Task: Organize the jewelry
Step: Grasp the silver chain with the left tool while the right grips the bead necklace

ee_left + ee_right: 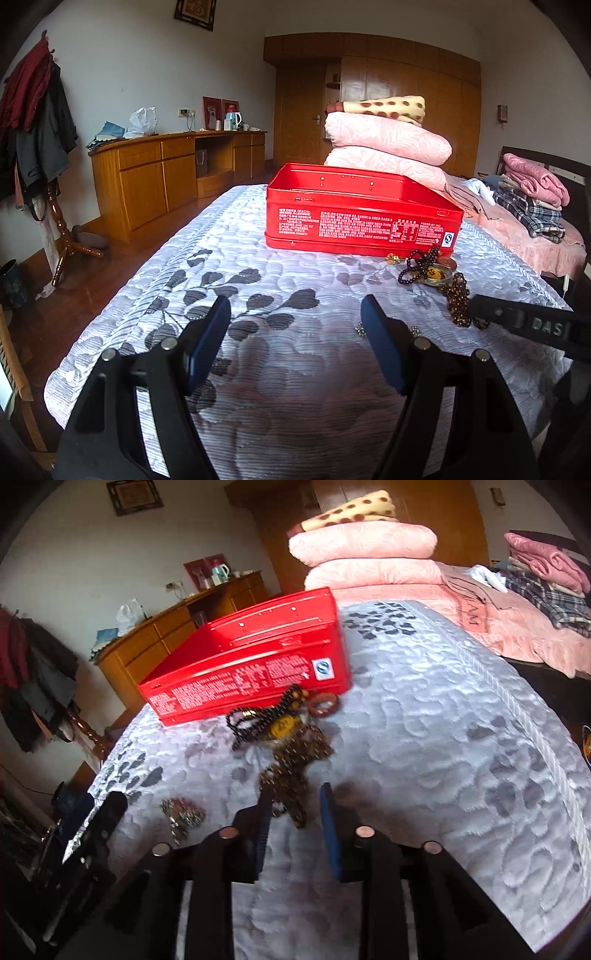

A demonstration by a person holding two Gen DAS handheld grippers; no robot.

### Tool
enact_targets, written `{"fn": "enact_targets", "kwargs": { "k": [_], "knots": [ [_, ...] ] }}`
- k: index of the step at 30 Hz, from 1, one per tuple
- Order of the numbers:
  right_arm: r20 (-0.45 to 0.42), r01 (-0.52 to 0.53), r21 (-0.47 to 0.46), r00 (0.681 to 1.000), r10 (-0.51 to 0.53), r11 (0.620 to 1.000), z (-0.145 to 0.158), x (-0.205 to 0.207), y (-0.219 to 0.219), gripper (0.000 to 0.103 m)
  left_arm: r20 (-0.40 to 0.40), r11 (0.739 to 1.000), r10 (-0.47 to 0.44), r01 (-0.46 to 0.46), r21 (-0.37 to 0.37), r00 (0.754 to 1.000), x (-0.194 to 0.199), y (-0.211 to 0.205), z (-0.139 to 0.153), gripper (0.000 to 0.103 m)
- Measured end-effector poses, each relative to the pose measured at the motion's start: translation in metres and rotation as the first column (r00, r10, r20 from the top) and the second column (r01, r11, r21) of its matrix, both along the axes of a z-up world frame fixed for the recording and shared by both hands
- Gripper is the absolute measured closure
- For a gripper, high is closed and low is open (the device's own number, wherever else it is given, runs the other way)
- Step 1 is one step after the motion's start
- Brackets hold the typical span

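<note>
An open red tin box (362, 221) (251, 664) stands on the grey leaf-patterned bedspread (258, 280). At its near right corner lies a jewelry heap: a dark bead bracelet (251, 723), a yellow pendant (282, 727), a reddish ring (323, 703) and a brown bead strand (291, 771) (458, 299). My right gripper (295, 810) is open, and the strand's near end lies between its blue pads without being pinched. A small sparkly piece (181, 812) sits to its left. My left gripper (295, 314) is open over bare bedspread with nothing between its fingers.
Stacked pink quilts (388, 147) rise behind the tin. Folded clothes (532, 195) lie on the pink bed at right. A wooden dresser (177, 173) and a coat stand (40, 147) line the left wall. The bed edge drops to a wooden floor on the left.
</note>
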State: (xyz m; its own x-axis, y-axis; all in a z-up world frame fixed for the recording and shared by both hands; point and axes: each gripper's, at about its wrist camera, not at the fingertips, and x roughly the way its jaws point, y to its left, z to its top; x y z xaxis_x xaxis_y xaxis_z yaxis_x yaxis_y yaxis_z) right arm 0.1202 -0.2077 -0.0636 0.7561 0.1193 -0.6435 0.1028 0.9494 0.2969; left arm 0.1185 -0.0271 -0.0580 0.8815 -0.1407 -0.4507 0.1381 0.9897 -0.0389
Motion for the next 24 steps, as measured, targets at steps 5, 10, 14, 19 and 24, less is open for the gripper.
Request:
{"fn": "enact_targets", "kwargs": {
  "k": [5,10,14,19,24],
  "knots": [
    [-0.028,-0.008,-0.016,1.000,0.007,1.000,-0.002,0.023,0.009,0.061,-0.006,1.000,0.012,-0.012,-0.001,1.000,0.002,0.003,-0.001,0.032],
    [-0.074,0.009,-0.095,0.997,-0.016,0.995,-0.005,0.037,0.018,0.056,-0.011,1.000,0.014,-0.014,-0.003,1.000,0.006,0.004,-0.003,0.032],
    [-0.068,0.031,-0.108,0.997,-0.038,0.994,-0.007,0.033,0.014,0.078,-0.012,1.000,0.000,0.000,-0.006,1.000,0.004,0.000,-0.002,0.032],
    [-0.035,0.033,-0.064,0.999,-0.036,0.997,-0.005,0.018,-0.002,0.080,-0.021,0.999,-0.043,0.042,-0.011,0.999,0.000,-0.014,-0.004,0.032],
    [-0.007,0.053,-0.054,0.999,-0.054,0.997,0.002,0.000,-0.022,0.081,-0.025,0.995,-0.097,0.098,0.008,0.995,-0.005,-0.039,-0.008,0.032]
  ]
}}
